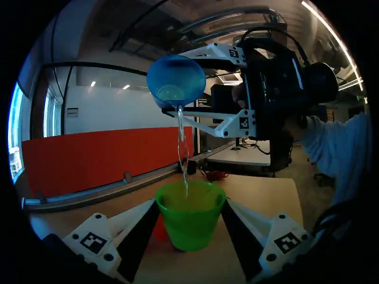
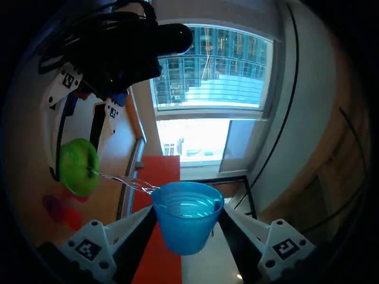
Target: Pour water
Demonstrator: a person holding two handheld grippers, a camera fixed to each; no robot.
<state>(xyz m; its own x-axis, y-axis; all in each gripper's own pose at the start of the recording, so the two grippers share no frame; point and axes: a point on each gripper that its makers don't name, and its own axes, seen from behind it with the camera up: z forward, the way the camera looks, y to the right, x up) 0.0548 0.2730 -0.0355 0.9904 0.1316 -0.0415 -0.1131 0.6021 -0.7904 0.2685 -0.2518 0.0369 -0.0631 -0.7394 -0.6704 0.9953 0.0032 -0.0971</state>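
The pour is under way. The right gripper (image 1: 175,84) is closed on the blue cup (image 1: 176,81), one finger on each side, and holds it up high and tipped over. A thin stream of water (image 1: 181,151) drops from its lip into the green cup (image 1: 190,222) below. The left gripper (image 1: 189,210) has the green cup clamped between its two fingers, upright, low over the near part of the wooden counter (image 1: 265,194). I cannot tell whether the cup's base rests on the wood or hangs just above it. Something small and red (image 1: 160,230) sits just behind the green cup. A person's light sleeve (image 1: 341,146) shows to the right, behind the upper gripper.

From the right gripper view, the blue cup has a fair amount of water in it, so I would say the pour is somewhere in the middle rather than near its end. How full the green cup is I cannot make out.

The stream is narrow and lands well inside the rim. The next move seems to call for tipping the blue cup further, slowly. Its lip should stay over the middle of the green cup, and the lower cup needs holding steady.
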